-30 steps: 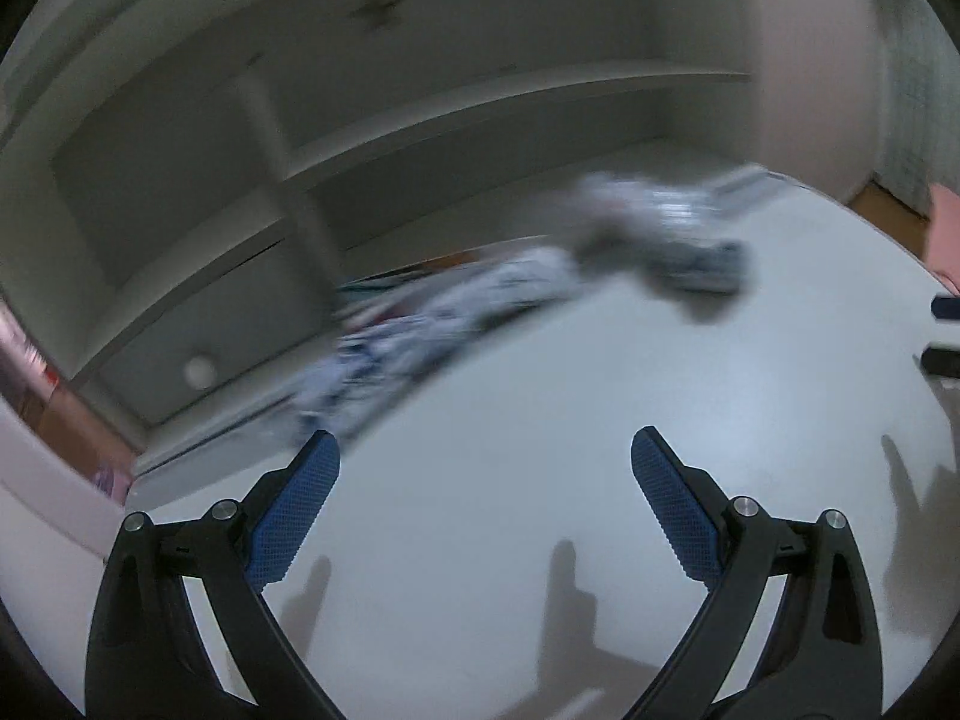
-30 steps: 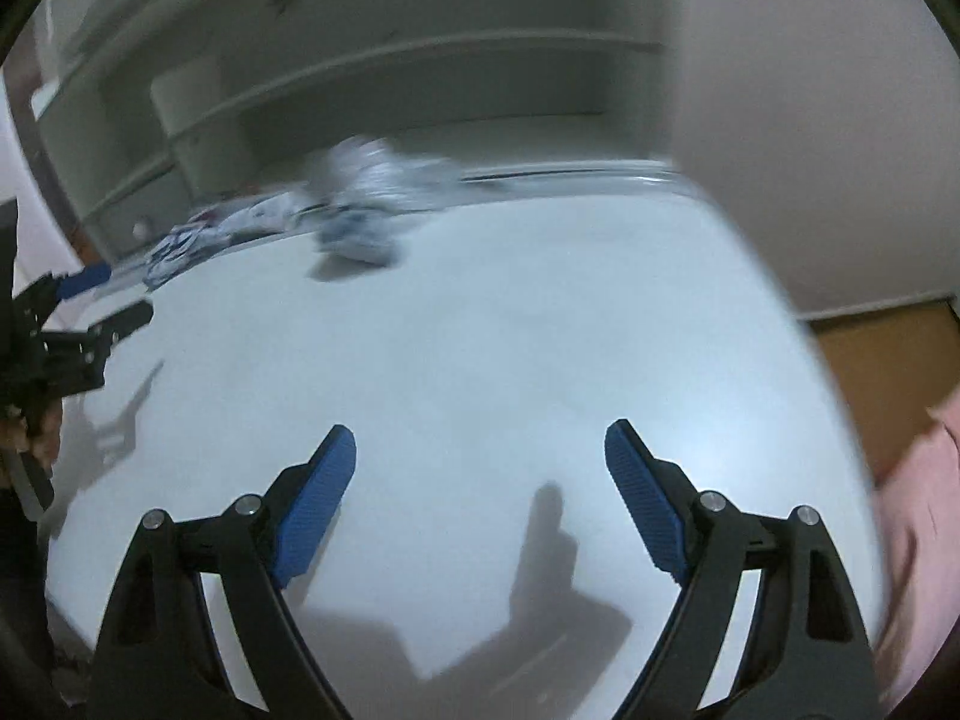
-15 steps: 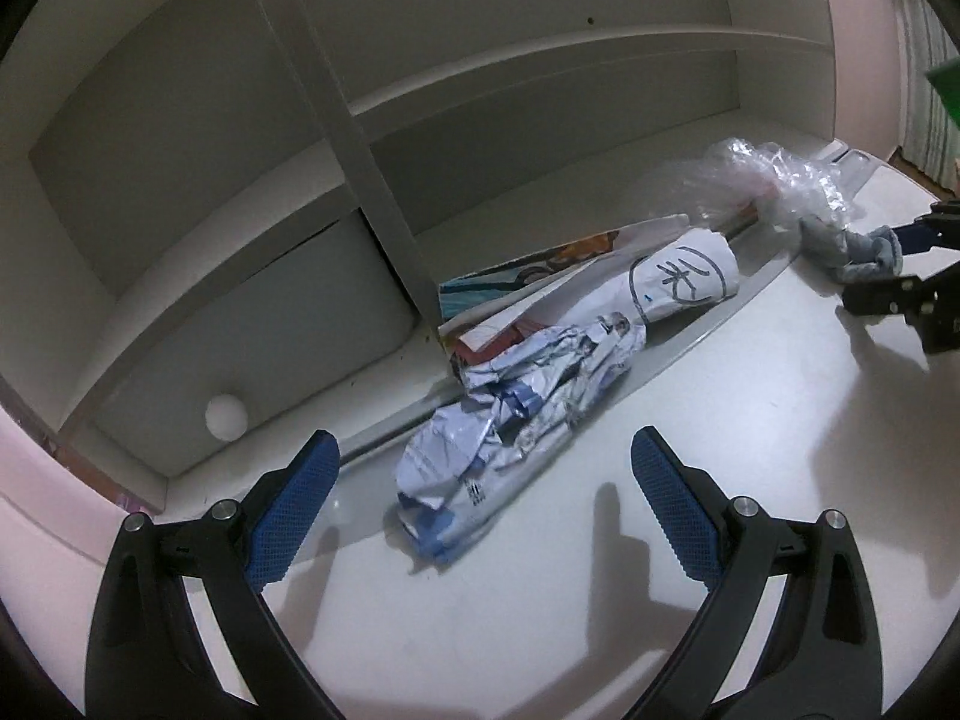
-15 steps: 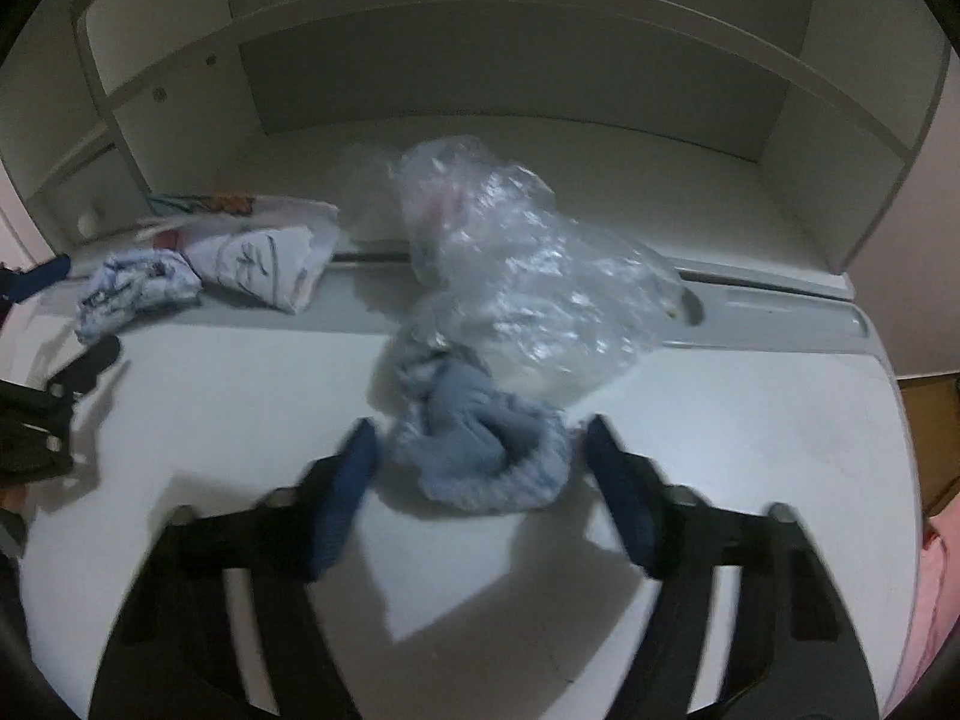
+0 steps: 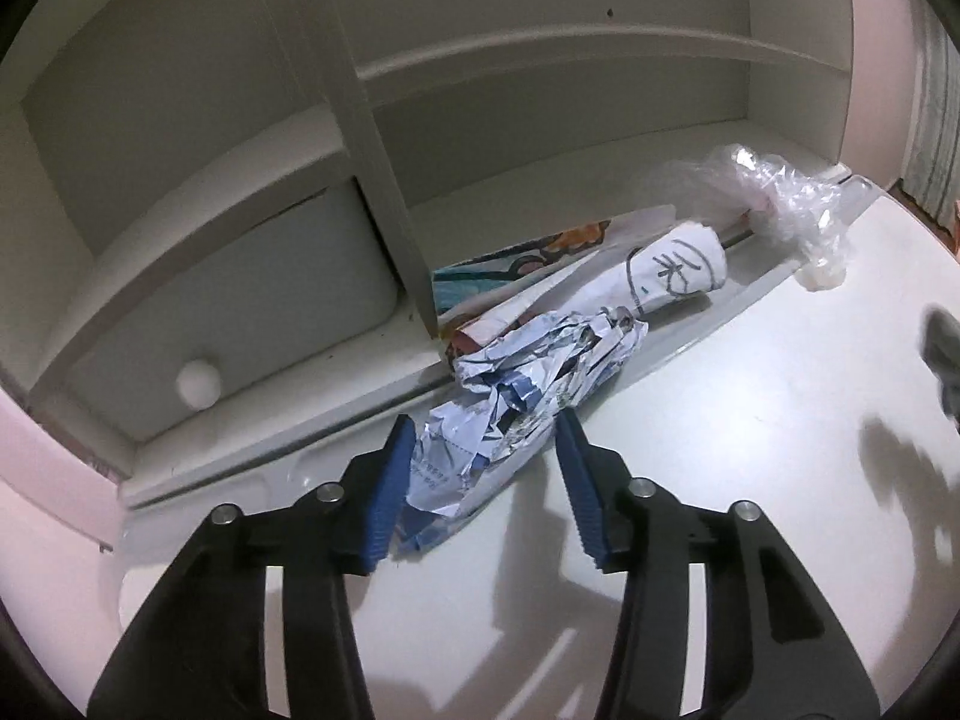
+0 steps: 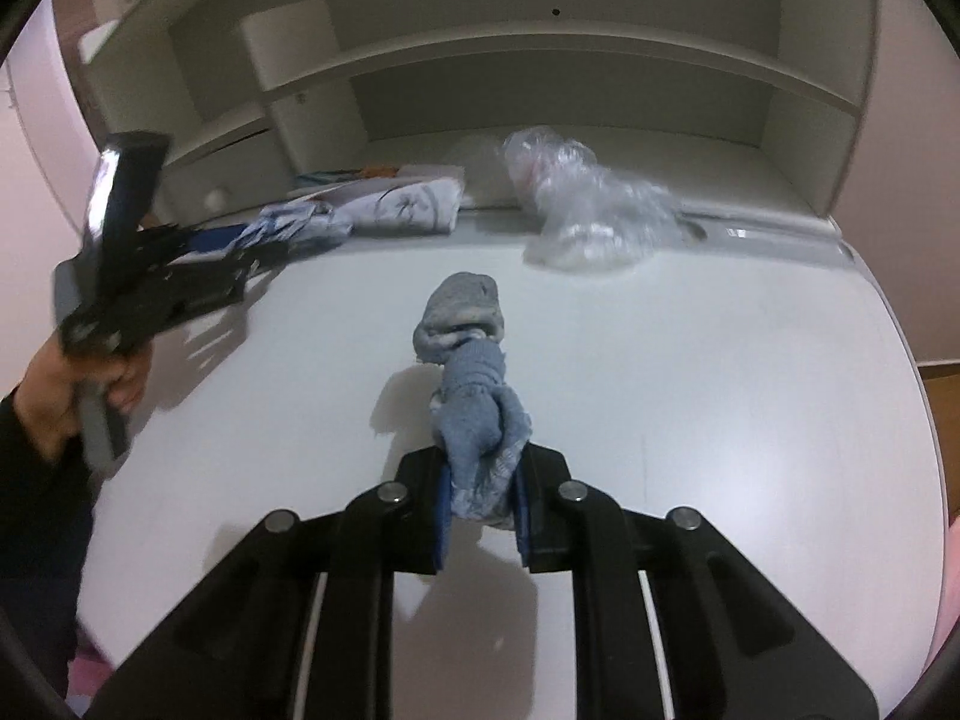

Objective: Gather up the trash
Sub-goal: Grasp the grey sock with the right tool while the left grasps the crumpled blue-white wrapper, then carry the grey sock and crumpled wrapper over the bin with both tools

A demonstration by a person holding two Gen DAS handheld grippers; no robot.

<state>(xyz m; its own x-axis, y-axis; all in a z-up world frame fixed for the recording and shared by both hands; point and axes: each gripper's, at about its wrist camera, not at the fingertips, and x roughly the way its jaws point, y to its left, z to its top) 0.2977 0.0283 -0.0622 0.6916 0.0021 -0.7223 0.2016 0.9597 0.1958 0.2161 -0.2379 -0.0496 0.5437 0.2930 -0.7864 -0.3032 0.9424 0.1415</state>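
Both grippers have just been closing. The right gripper now pinches a grey-blue sock-like cloth, which half a second ago lay on the table between its open jaws; it now hangs forward from the pads, seemingly lifted clear of the white table, so this piece looks secured for carrying off. The left gripper has narrowed around the near end of a crumpled blue-and-white paper; the left pad touches it, but whether the right pad presses cannot be told, and the paper lies on the table, so that grasp reads as unfinished. Just beyond it, at the table's far edge, sit a rolled white paper with a hand-drawn mark and a colourful printed sheet, with a clear crumpled plastic bag farther right. The table is bare elsewhere, backed by a pale shelf unit with a knobbed drawer.
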